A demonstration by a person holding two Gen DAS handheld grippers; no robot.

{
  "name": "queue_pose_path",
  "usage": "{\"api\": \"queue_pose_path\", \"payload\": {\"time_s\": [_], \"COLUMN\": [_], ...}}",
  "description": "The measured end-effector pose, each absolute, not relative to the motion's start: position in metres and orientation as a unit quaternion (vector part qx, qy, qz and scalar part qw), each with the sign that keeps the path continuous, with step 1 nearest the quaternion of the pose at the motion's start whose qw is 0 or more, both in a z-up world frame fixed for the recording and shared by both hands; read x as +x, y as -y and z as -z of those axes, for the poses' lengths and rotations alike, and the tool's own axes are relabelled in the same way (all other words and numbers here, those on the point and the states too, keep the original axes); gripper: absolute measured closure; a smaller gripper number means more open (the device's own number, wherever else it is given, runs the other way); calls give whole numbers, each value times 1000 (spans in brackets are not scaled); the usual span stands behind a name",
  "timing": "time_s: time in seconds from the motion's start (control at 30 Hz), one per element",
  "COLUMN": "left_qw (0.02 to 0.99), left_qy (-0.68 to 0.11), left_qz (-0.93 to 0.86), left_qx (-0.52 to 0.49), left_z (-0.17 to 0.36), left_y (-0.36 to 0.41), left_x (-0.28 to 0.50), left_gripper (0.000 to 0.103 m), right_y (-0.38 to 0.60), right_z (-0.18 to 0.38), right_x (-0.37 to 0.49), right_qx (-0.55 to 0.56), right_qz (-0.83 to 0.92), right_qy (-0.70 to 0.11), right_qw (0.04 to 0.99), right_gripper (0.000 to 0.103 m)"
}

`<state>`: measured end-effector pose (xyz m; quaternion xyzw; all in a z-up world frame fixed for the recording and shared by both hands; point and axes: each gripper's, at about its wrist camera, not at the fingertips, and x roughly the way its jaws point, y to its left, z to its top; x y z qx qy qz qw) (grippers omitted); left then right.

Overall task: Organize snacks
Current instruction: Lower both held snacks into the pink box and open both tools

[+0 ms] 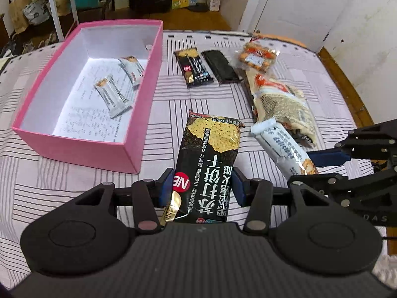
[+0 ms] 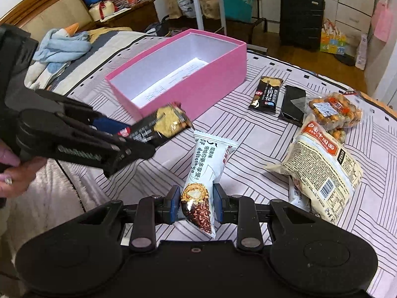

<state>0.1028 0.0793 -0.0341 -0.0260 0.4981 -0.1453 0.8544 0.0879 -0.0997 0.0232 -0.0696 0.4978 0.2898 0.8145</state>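
My left gripper (image 1: pixel 202 186) is shut on a black cracker packet (image 1: pixel 211 159), held above the bed just right of the pink box (image 1: pixel 82 149). The box holds two white snack bars (image 1: pixel 113 96). My right gripper (image 2: pixel 196 202) is shut on a white wafer-roll packet (image 2: pixel 206 173), also lifted over the bed. In the right wrist view the left gripper (image 2: pixel 119 134) with its black packet (image 2: pixel 163 124) is at the left, near the pink box's (image 2: pixel 198 92) front corner. The right gripper (image 1: pixel 330 157) and white packet (image 1: pixel 282 146) show at the right of the left wrist view.
On the striped bedspread (image 1: pixel 188 99) lie another black cracker packet (image 1: pixel 194 67), a plain black packet (image 1: pixel 220 67), a clear bag of orange snacks (image 1: pixel 255 57) and a large beige bag (image 1: pixel 280 99). Beyond the bed are a suitcase (image 2: pixel 301 15), bags and a plush toy (image 2: pixel 62 44).
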Motion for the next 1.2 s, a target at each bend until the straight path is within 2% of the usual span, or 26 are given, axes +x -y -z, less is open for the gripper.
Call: {"api": "queue_pose_path", "payload": {"time_s": [0.33, 0.57, 0.8, 1.03, 1.2], "left_qw": [882, 896, 886, 858, 858], "left_qy": [-454, -431, -445, -481, -480], "left_qz": [109, 39, -31, -88, -110], "left_qx": [-58, -102, -124, -156, -150], "left_z": [-4, -4, 32, 85, 113], "left_y": [-126, -163, -189, -213, -227], "left_x": [106, 146, 209, 267, 275], "left_gripper": [56, 56, 56, 56, 56], "right_y": [74, 37, -14, -73, -90], "right_z": [-53, -50, -31, 12, 45], "right_x": [96, 132, 187, 248, 273], "right_qx": [-101, -121, -158, -223, -232], "right_qz": [-329, -358, -379, -377, -355], "right_qy": [-454, -393, -362, -373, -385], "right_qw": [822, 838, 837, 818, 819], "right_gripper": [71, 71, 71, 71, 72]}}
